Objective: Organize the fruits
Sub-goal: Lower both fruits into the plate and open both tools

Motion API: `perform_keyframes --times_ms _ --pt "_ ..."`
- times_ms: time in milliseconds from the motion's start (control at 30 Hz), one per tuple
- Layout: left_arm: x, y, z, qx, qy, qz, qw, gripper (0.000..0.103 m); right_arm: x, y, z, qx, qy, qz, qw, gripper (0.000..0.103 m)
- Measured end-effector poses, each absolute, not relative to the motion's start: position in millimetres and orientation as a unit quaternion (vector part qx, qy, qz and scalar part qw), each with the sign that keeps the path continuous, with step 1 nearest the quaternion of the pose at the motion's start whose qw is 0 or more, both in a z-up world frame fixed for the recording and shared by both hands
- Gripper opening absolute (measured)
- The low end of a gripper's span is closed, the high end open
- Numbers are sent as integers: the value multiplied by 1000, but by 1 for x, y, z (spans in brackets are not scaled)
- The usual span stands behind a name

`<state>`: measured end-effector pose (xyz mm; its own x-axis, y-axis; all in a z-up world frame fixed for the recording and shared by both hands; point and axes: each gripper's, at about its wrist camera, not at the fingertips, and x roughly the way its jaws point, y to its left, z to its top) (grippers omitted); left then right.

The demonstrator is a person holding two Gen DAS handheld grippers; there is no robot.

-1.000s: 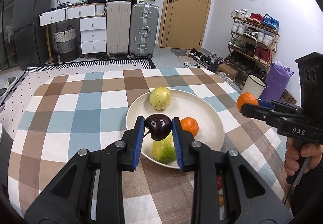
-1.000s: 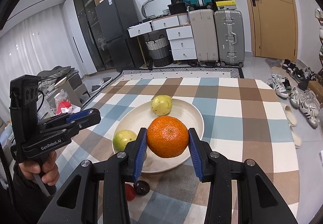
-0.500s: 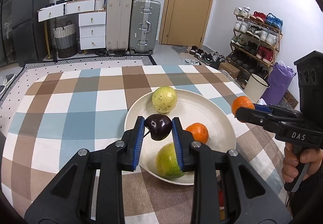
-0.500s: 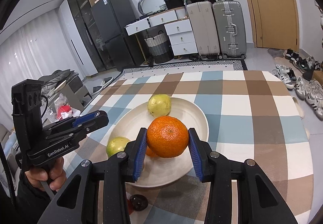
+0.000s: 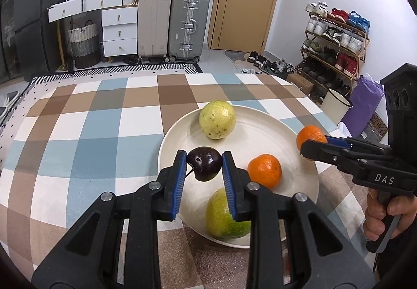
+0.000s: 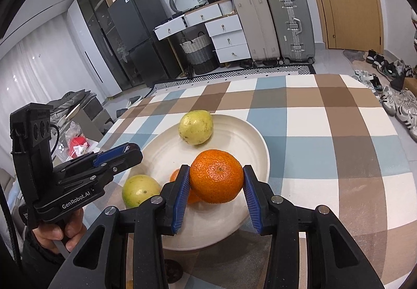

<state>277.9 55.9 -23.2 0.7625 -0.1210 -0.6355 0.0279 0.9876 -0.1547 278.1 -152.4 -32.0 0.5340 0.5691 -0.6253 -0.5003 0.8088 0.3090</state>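
Observation:
My left gripper (image 5: pixel 204 166) is shut on a dark purple plum (image 5: pixel 204 163) and holds it over the near left rim of the cream plate (image 5: pixel 260 130). My right gripper (image 6: pixel 216 180) is shut on a large orange (image 6: pixel 216 175) above the plate (image 6: pixel 242 132); from the left wrist it shows at the right (image 5: pixel 310 144). On the plate lie a yellow fruit (image 5: pixel 217 119), a smaller orange (image 5: pixel 264 170) and a green fruit (image 5: pixel 224 218). In the right wrist view the left gripper (image 6: pixel 130 152) hovers at the plate's left edge, its plum hidden.
A checked cloth (image 5: pixel 104 132) covers the table, which ends just past the plate on the right. A small dark fruit (image 6: pixel 172 270) lies on the cloth in front of the plate. Suitcases, drawers and a shoe rack (image 5: pixel 336 38) stand beyond.
Both grippers have come forward and down toward the plate, each still holding its fruit. The plate and its fruits look larger and nearer.

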Motion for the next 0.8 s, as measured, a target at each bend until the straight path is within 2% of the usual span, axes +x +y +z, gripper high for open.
perform_keyframes --times_ms 400,467,533,600,633,667,700,800 --pt "280 55 -27 -67 347 -36 935 25 278 -144 -43 23 379 289 879 42" --pt "278 55 -25 -65 347 -35 935 26 276 -146 -41 25 375 292 879 50" --pt "275 56 -22 -66 347 -32 935 35 272 -148 -37 25 368 295 882 53" --pt "270 56 -20 -71 347 -26 935 57 267 -149 -34 14 361 289 887 63" --pt "268 56 -19 -73 347 -24 935 62 265 -150 -33 10 358 287 888 74" --pt "264 55 -18 -73 347 -23 935 72 263 -150 -33 8 356 285 890 83" --pt "260 54 -17 -71 347 -24 935 80 260 -152 -32 8 352 285 891 87" --pt "247 48 -15 -59 343 -25 937 84 254 -154 -30 6 351 287 891 94"
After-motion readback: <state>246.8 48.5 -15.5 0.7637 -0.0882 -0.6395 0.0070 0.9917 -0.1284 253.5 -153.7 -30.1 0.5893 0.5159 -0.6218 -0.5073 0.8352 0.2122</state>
